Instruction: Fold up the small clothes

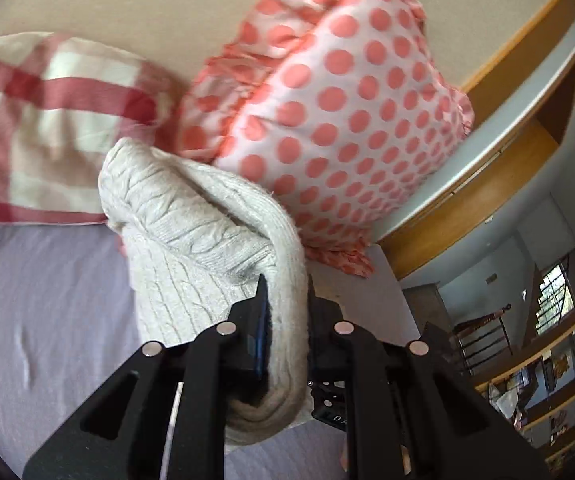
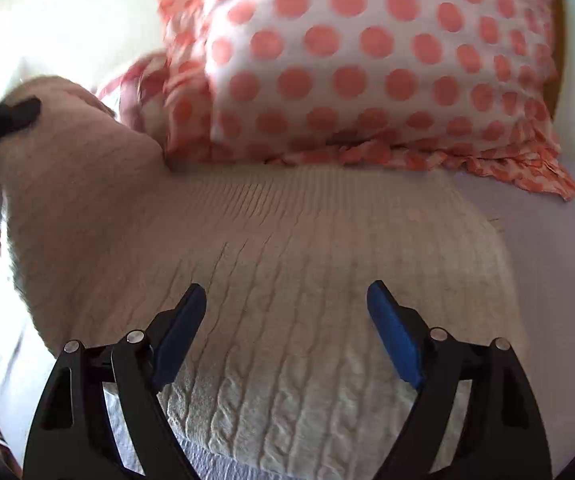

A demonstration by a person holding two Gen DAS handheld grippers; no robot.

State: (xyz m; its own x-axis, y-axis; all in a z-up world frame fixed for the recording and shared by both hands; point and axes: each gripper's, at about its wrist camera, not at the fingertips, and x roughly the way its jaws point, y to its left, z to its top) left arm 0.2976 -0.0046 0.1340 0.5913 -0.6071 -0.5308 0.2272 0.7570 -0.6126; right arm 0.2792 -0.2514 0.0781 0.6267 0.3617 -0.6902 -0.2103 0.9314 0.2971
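Note:
A cream cable-knit sweater [image 1: 191, 240] lies on the lavender bedsheet [image 1: 39, 320]. My left gripper [image 1: 285, 296] is shut on a thick folded edge of the sweater and holds it lifted. In the right wrist view the sweater [image 2: 287, 264] spreads flat below the gripper, with its left side raised. My right gripper [image 2: 287, 300] is open just above the sweater's knit surface, holding nothing. The left gripper's black tip [image 2: 11, 116] shows at the far left, on the raised part.
A pink polka-dot pillow [image 1: 347, 100] leans against the wall right behind the sweater, also in the right wrist view [image 2: 367, 60]. A red-checked pillow [image 1: 47, 120] lies to its left. Wooden shelving [image 1: 527, 380] stands beyond the bed's right edge.

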